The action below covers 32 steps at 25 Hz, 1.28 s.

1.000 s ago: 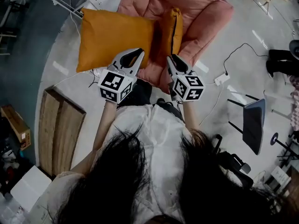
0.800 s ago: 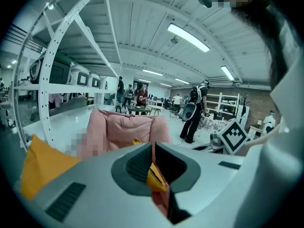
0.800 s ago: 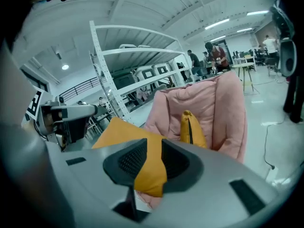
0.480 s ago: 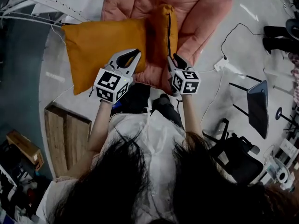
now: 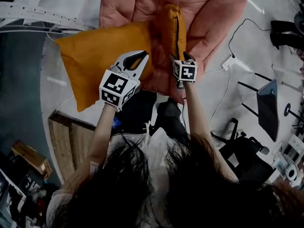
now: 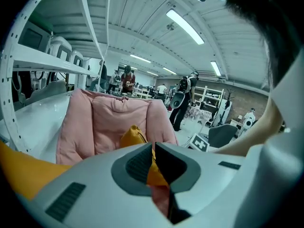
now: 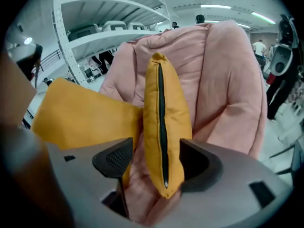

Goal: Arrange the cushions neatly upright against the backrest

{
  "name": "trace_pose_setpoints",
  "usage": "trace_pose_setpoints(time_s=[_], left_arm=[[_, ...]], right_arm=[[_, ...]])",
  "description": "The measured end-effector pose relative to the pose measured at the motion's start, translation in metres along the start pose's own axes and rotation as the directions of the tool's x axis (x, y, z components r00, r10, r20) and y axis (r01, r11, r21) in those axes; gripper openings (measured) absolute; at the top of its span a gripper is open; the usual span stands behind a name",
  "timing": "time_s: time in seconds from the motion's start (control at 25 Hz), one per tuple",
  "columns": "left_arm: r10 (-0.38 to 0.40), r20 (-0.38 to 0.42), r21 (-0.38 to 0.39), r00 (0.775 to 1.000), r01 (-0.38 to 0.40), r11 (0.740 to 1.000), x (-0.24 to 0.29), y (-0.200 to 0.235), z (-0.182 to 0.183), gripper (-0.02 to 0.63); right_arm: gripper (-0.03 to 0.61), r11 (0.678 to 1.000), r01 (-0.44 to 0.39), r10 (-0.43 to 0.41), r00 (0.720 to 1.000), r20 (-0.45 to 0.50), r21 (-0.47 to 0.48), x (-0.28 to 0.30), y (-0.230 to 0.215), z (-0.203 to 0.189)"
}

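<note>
A pink padded chair (image 5: 142, 4) fills the top of the head view. One orange cushion (image 5: 172, 27) stands on edge in its seat, zipper toward me. A second, larger orange cushion (image 5: 95, 61) lies tilted over the chair's left side. My right gripper (image 5: 183, 57) has just been opening its jaws and is open; the standing cushion's (image 7: 161, 108) lower corner sits between them, clear of the left pad (image 7: 116, 158). My left gripper (image 5: 140, 56) is shut on nothing, close to the larger cushion's near edge. The left gripper view looks past the closed jaws (image 6: 153, 146) at the standing cushion (image 6: 133, 137).
A wooden board (image 5: 71, 137) lies on the floor at the left. A white power strip (image 5: 229, 63) with its cable and a dark chair (image 5: 268, 108) are on the right. White shelving (image 5: 47, 18) runs behind the larger cushion. The person's legs stand just before the chair.
The right gripper has sunk toward the seat and its jaws have opened around the standing cushion's corner. The left gripper has dropped a little, still shut. The head view has shifted.
</note>
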<state>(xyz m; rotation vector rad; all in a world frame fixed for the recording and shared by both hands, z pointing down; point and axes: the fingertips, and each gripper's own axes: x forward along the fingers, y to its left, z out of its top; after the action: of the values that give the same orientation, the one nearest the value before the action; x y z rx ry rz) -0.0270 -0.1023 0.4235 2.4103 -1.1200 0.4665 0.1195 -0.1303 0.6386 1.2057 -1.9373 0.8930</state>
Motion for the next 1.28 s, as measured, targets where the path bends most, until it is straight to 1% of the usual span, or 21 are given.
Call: trace_pose_setpoints(time_s=[0.16, 0.24, 0.32, 0.4, 0.52, 0.6, 0.68, 0.76, 0.84, 0.96, 1.12, 1.2, 1.28], left_arm=[[0.001, -0.018, 0.003, 1.000, -0.001, 1.000, 0.001, 0.006, -0.008, 0.032], [0.005, -0.025, -0.002, 1.000, -0.005, 1.000, -0.001, 0.008, -0.012, 0.032], [0.008, -0.028, -0.013, 1.000, -0.008, 1.000, -0.004, 0.010, -0.018, 0.032], [0.014, -0.032, -0.027, 0.999, -0.015, 1.000, -0.009, 0.015, -0.024, 0.032], [0.022, -0.040, -0.045, 0.999, -0.024, 0.999, -0.014, 0.018, -0.033, 0.032], [0.022, -0.037, -0.051, 0.999, -0.024, 0.998, -0.016, 0.017, -0.034, 0.032], [0.022, -0.030, -0.053, 0.999, -0.023, 0.998, -0.018, 0.015, -0.032, 0.032], [0.021, -0.024, -0.054, 1.000, -0.022, 0.998, -0.019, 0.013, -0.029, 0.032], [0.013, -0.018, -0.052, 1.000, -0.014, 0.999, -0.020, 0.010, -0.027, 0.032], [-0.005, -0.016, -0.040, 1.000, 0.004, 0.999, -0.021, 0.004, -0.024, 0.032], [-0.024, -0.020, -0.032, 1.000, 0.023, 0.999, -0.019, -0.007, -0.026, 0.032], [-0.035, -0.028, -0.030, 0.999, 0.034, 0.999, -0.018, -0.012, -0.029, 0.032], [-0.046, -0.036, -0.031, 0.998, 0.045, 0.999, -0.016, -0.017, -0.031, 0.032]], right_arm=[[0.293, 0.994, 0.081, -0.087, 0.994, -0.069, -0.078, 0.040, -0.013, -0.010], [0.293, 0.986, 0.122, -0.132, 0.988, -0.084, -0.114, 0.055, -0.021, -0.016], [0.288, 0.982, 0.150, -0.161, 0.982, -0.094, -0.119, 0.061, -0.025, -0.015], [0.233, 0.984, 0.149, -0.158, 0.982, -0.101, -0.099, 0.060, -0.021, -0.009], [0.186, 0.985, 0.161, -0.168, 0.977, -0.132, -0.061, 0.044, -0.024, -0.010], [0.172, 0.989, 0.143, -0.145, 0.981, -0.128, -0.026, 0.033, -0.025, -0.007], [0.164, 0.995, 0.084, -0.078, 0.992, -0.099, 0.053, 0.021, -0.017, -0.003], [0.163, 0.988, 0.025, -0.016, 0.998, -0.063, 0.156, 0.007, -0.005, -0.003], [0.159, 0.976, -0.005, 0.015, 0.999, -0.042, 0.217, -0.009, 0.007, -0.009], [0.149, 0.967, -0.007, 0.023, 0.998, -0.060, 0.253, -0.032, 0.019, -0.035], [0.143, 0.956, 0.019, 0.021, 0.991, -0.133, 0.293, -0.060, 0.026, -0.099], [0.143, 0.958, 0.021, 0.023, 0.988, -0.149, 0.286, -0.070, 0.031, -0.127], [0.141, 0.966, 0.013, 0.026, 0.989, -0.147, 0.259, -0.074, 0.036, -0.137]])
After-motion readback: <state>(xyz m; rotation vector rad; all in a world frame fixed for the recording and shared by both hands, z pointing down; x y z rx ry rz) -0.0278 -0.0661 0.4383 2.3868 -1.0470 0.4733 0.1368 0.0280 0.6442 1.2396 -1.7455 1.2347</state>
